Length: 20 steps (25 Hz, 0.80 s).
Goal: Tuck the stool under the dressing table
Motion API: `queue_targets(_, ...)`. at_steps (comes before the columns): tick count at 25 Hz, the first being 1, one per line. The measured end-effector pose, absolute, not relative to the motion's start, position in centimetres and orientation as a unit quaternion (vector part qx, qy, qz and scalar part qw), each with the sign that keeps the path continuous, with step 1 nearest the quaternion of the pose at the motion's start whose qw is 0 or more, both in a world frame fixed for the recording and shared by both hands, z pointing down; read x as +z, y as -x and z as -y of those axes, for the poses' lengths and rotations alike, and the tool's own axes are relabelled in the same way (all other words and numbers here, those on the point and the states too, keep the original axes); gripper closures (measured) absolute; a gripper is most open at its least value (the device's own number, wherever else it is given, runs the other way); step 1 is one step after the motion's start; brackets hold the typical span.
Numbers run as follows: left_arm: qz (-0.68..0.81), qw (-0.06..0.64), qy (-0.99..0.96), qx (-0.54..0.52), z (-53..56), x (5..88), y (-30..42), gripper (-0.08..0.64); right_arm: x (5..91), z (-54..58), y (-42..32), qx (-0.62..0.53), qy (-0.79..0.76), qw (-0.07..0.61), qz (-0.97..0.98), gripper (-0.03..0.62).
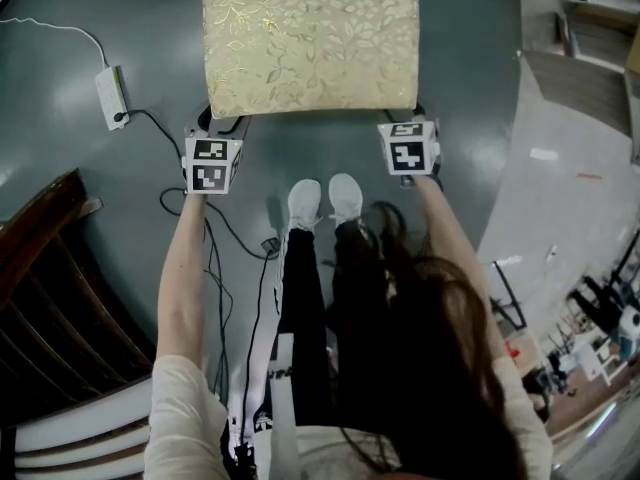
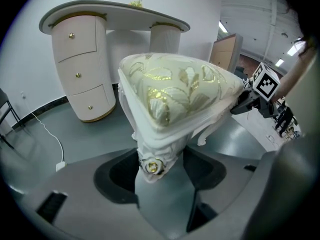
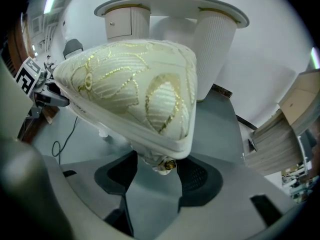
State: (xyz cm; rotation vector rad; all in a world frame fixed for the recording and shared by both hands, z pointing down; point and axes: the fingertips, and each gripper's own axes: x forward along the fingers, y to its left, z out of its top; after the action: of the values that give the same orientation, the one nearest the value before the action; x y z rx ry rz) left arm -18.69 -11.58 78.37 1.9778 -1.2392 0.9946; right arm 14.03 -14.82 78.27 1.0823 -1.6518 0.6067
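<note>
The stool (image 1: 310,43), with a cream and gold leaf-patterned cushion and white carved legs, stands on the grey floor in front of me. My left gripper (image 1: 222,126) is at its near left corner. In the left gripper view the corner leg (image 2: 155,159) fills the gap of that gripper (image 2: 159,171), with the pads against it. My right gripper (image 1: 400,120) is at the near right corner, and the leg (image 3: 161,160) sits between its pads (image 3: 157,171). The white dressing table (image 2: 115,11) (image 3: 170,4) stands beyond the stool against the wall, its knee space facing the stool.
A white power adapter (image 1: 112,96) with trailing cables lies on the floor to the left. Dark wooden furniture (image 1: 40,288) stands at near left. The person's white shoes (image 1: 325,200) are just behind the stool. A wooden cabinet (image 2: 225,51) stands right of the table.
</note>
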Motion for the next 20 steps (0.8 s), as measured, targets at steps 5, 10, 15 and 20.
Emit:
queue_targets(5,0.471,0.303,-0.742,0.368,11.2,78.8,18.5,0.278,78.3,14.3,-14.3,0.242,-0.461,0.501,0.691,0.342)
queue_targets(10,0.478,0.298,-0.74,0.367,11.5,78.7,19.0,0.278,78.1,14.9,-13.7,0.238,-0.463,0.493,0.697,0.342)
queue_targets(15,0.476,0.314,-0.728,0.38,10.9,78.5,18.5,0.278,78.3,14.8,-14.2,0.246,-0.45,0.506,0.694,0.342)
queue_targets(20,0.483,0.312,-0.735,0.36,10.5,79.1,18.0,0.278,78.5,15.2,-14.5,0.227,-0.448,0.5,0.706,0.343)
